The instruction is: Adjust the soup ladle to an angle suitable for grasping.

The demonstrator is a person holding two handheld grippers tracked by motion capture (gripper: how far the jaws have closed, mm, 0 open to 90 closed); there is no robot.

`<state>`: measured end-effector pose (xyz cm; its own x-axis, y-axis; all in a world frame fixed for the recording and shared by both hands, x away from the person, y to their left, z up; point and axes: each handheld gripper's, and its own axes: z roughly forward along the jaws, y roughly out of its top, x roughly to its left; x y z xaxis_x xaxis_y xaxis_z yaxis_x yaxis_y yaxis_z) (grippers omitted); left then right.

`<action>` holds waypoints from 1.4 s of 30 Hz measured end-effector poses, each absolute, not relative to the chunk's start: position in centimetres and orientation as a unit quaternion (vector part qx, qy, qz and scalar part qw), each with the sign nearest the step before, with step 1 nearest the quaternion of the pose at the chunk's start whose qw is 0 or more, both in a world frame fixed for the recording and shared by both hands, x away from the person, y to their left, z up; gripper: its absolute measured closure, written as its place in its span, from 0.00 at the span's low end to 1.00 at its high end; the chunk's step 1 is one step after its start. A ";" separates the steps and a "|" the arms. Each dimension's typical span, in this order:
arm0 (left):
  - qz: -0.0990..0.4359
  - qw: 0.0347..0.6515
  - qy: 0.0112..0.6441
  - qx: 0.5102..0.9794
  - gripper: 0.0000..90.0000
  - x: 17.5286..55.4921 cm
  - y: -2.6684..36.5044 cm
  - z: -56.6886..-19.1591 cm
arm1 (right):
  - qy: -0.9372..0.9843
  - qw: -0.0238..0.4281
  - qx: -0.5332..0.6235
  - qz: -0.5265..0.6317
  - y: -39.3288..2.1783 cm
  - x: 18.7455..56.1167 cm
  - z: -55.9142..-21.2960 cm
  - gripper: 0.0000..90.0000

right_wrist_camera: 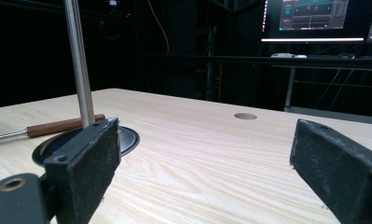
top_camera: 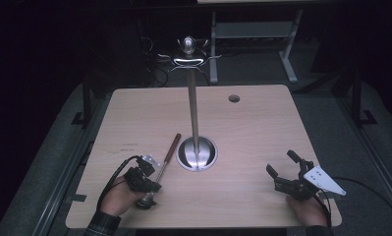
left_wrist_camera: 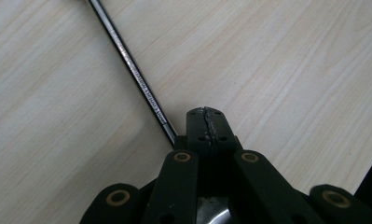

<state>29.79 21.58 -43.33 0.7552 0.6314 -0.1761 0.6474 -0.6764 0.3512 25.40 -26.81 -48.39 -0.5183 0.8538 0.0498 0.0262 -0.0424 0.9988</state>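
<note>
Ladle work, by the look of it. From the high view, the left gripper (top_camera: 147, 183) sits at the near-left of the wooden table (top_camera: 252, 118), over the bowl end of a long utensil (top_camera: 165, 162) with a wooden handle and a metal shaft, probably a ladle, which points toward the hanging stand (top_camera: 195, 113) at the centre. The right gripper (top_camera: 282, 169) rests well apart at the near-right.

In the left gripper view, the jaws are pressed tight together, the metal shaft (left_wrist_camera: 132, 70) passing just beside them, so I cannot tell whether anything is pinched. Better to reopen and straddle the shaft squarely before lifting.

In the right gripper view, the jaws stand wide and empty, facing the stand's pole (right_wrist_camera: 79, 60) and the wooden handle (right_wrist_camera: 65, 125); it could steady the handle.
</note>
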 end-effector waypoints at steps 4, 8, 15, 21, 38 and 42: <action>-0.015 0.200 0.358 0.912 1.00 29.9 22.1 -43.2 | 0.607 0.332 0.362 0.625 -26.8 25.4 -48.4 0.09; -0.012 0.199 0.366 0.909 1.00 30.1 22.8 -43.2 | 0.607 0.332 0.362 0.625 -26.8 25.4 -48.4 0.09; 0.001 0.192 0.375 0.907 1.00 30.4 23.9 -42.8 | 0.607 0.332 0.362 0.625 -26.8 25.4 -48.4 0.09; 0.004 0.190 0.379 0.906 1.00 30.7 24.8 -42.7 | 0.608 0.331 0.362 0.625 -26.8 25.4 -48.4 0.09; 0.043 0.166 0.385 0.907 1.00 31.3 25.8 -42.6 | 0.607 0.331 0.362 0.625 -26.8 25.4 -48.4 0.09; 0.060 0.160 0.397 0.902 1.00 31.4 26.0 -42.6 | 0.607 0.331 0.362 0.625 -26.8 25.4 -48.4 0.09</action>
<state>31.38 26.01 -42.64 0.6774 0.7354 -0.0190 0.6970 -0.6334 0.3362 25.42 -26.83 -48.39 -0.5195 0.8530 0.0500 0.0254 -0.0431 0.9987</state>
